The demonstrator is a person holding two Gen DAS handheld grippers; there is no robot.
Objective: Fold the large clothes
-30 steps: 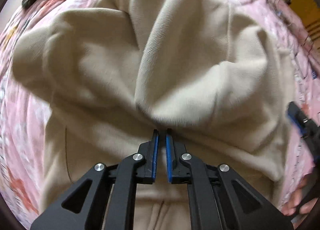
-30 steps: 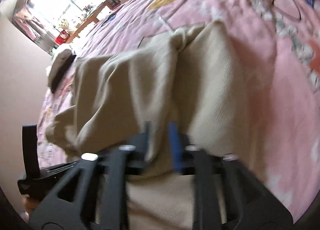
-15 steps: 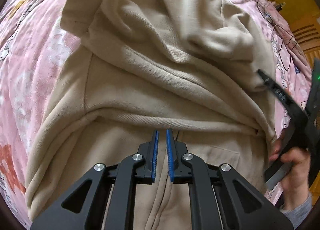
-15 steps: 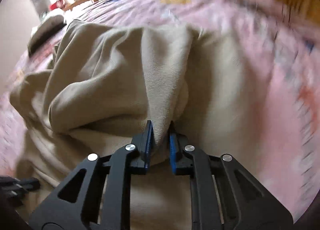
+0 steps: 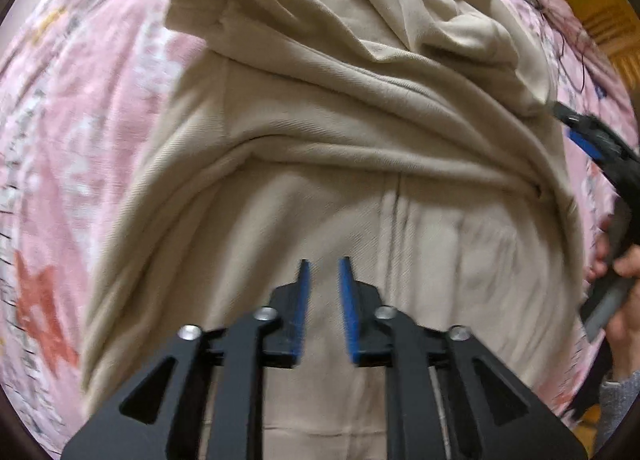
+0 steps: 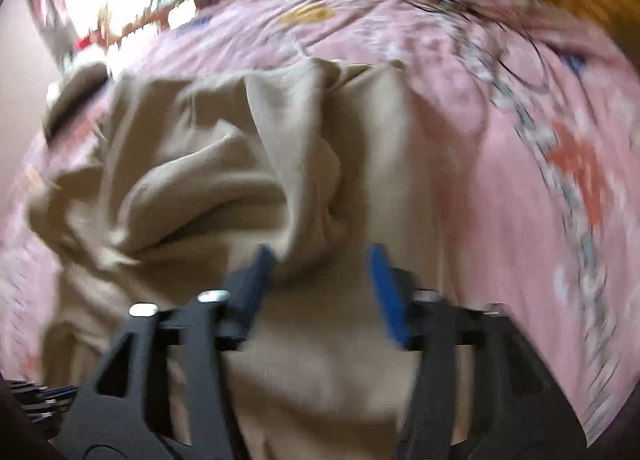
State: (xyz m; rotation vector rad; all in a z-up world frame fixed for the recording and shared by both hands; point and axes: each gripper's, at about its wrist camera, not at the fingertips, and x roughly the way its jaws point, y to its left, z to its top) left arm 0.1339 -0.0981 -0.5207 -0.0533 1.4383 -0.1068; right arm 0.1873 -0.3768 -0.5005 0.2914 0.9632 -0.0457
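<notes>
Beige twill garment (image 5: pixel 340 179) lies rumpled in soft folds on pink floral bedspread (image 5: pixel 72 131).

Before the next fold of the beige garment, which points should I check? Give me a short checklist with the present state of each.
1. Left gripper free of cloth: ok. Its jaws have just been opening and nothing is between them.
2. Right gripper has let go: ok. Its jaws have just been opening; a fold of cloth bulges between them, but the pads do not press on it.
3. Beige garment fully on the pink bedspread: cannot tell, as its near end is hidden.
4. Folded-over part flat: not ok, it is bunched and wrinkled.
5. Cables clear of the garment: ok.
</notes>
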